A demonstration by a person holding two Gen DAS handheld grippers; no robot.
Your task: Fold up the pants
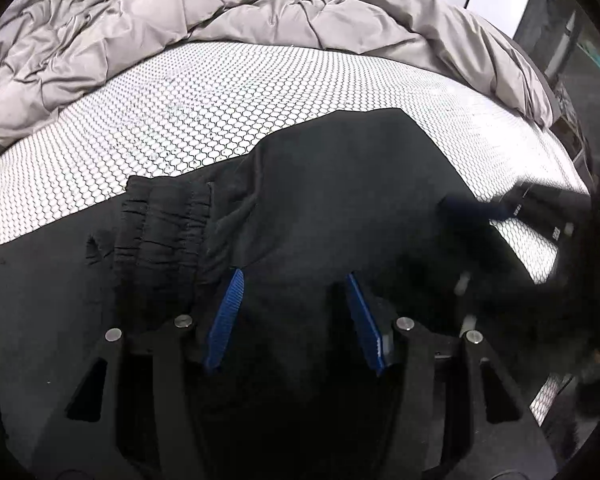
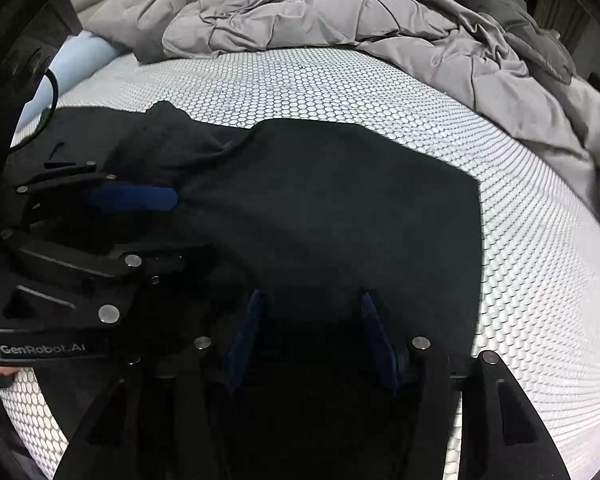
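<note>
Black pants (image 1: pixel 340 184) lie folded flat on the honeycomb-patterned mattress (image 1: pixel 180 120), with an elastic ribbed cuff (image 1: pixel 164 228) at the left in the left wrist view. My left gripper (image 1: pixel 294 280) hovers just over the pants, jaws open, blue pads (image 1: pixel 228 312) apart, holding nothing. In the right wrist view the pants (image 2: pixel 332 208) spread across the mattress (image 2: pixel 340 80). My right gripper (image 2: pixel 310 300) is open over the cloth's near edge. The left gripper (image 2: pixel 132 198) shows at the left of that view.
A crumpled grey duvet (image 1: pixel 148 24) is heaped along the far side of the bed and also shows in the right wrist view (image 2: pixel 340 12). A light blue pillow (image 2: pixel 72 60) lies at the far left. Dark furniture (image 1: pixel 572 60) stands beyond the bed's right edge.
</note>
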